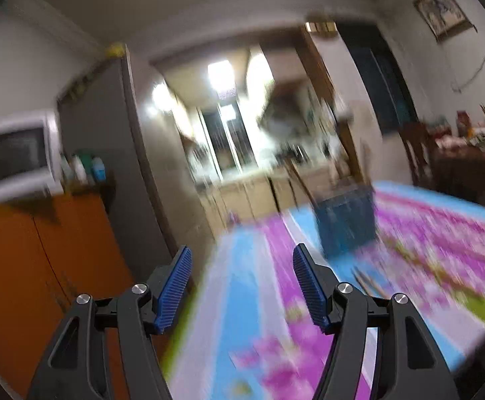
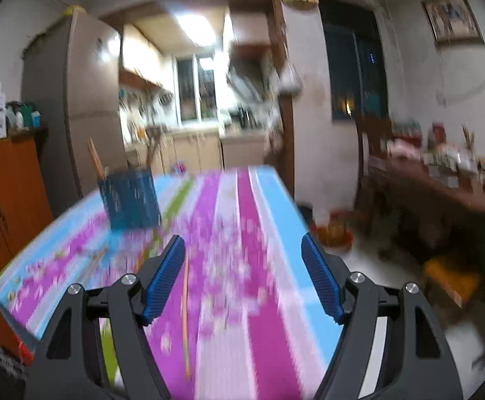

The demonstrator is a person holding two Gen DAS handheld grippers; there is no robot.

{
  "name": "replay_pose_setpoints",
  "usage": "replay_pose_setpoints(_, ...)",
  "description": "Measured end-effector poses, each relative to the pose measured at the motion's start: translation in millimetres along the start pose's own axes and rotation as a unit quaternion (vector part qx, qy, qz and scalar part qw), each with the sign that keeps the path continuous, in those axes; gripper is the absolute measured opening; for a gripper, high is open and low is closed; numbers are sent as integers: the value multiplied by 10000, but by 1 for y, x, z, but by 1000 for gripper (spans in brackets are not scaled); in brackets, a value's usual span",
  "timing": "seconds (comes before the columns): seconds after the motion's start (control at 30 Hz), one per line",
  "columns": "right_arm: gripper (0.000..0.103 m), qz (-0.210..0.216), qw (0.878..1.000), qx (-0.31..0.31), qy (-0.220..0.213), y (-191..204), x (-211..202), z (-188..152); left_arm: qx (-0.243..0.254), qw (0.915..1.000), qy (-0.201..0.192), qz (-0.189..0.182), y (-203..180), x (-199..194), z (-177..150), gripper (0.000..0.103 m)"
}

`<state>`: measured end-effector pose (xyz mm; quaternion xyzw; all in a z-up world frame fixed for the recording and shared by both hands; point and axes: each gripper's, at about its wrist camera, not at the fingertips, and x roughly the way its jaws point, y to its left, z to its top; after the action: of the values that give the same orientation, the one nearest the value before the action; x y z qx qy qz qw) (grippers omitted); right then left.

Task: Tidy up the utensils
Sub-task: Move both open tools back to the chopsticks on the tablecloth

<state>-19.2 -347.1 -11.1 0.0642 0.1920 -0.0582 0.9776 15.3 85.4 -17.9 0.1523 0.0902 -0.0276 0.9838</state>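
Right wrist view, blurred: my right claw [image 2: 242,273] is spread and empty above the worktop [image 2: 269,206] in its pink, blue and white striped cloth. A thin wooden chopstick [image 2: 185,316] lies lengthwise on the cloth just below and inside the left pad. The dark blue mesh utensil basket [image 2: 129,198], sticks standing in it, sits farther off to the left. In the left wrist view my left claw [image 1: 240,283] is likewise spread and empty — the basket is ahead to its right, with pale sticks [image 1: 364,280] lying near the right finger. I judge it best to settle first, then pinch the chopstick mid-length.
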Motion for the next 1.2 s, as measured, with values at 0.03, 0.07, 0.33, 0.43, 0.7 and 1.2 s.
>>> replay_pose_setpoints(0.03,69,49,9998,110,163,2,2,-9,-51,9998,166,-81,-4,1,-11,64)
replay_pose_setpoints(0.07,69,148,9987,251,423,5,5,-23,-146,9986,444,-243,-11,-1,-27,62)
replay_pose_setpoints(0.33,67,589,9903,-217,1240,58,17,-88,-389,9856,1452,-776,-47,4,-81,48)
replay_pose_setpoints(0.43,67,728,9884,-448,1254,75,15,-99,-478,9805,1640,-975,-56,9,-87,40)
replay_pose_setpoints(0.7,18,1208,9813,-1036,1080,112,31,-98,-768,9676,1662,-1741,-75,21,-71,8)
replay_pose_setpoints(1.2,44,1476,9767,-1140,1062,125,54,-95,-386,9591,1734,-2204,-117,47,-74,9)
